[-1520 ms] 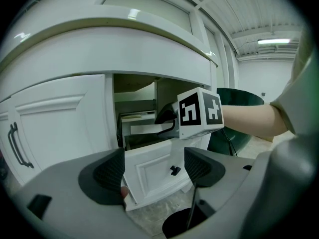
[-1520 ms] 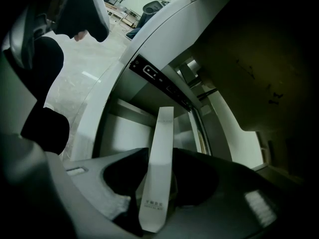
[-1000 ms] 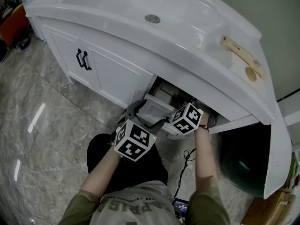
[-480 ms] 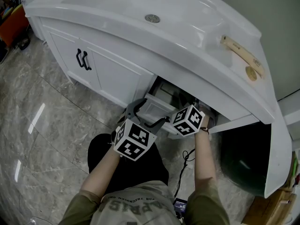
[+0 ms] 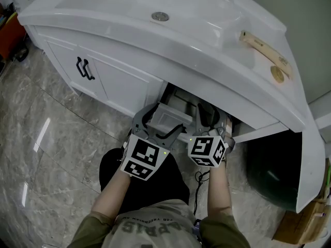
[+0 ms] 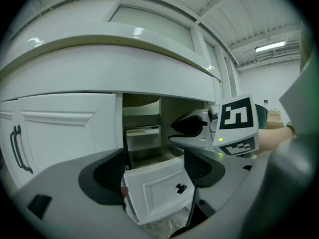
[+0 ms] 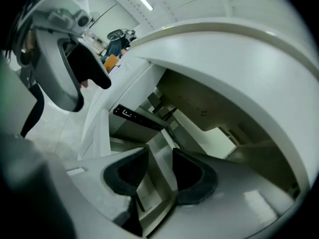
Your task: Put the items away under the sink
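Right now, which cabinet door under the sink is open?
The rightmost door, swung outward at the far right. The two left doors, with paired black handles, are shut.

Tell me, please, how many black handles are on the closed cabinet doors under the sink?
2. The left handle and the right handle stand upright, side by side, where the two closed doors meet. None looks hidden.
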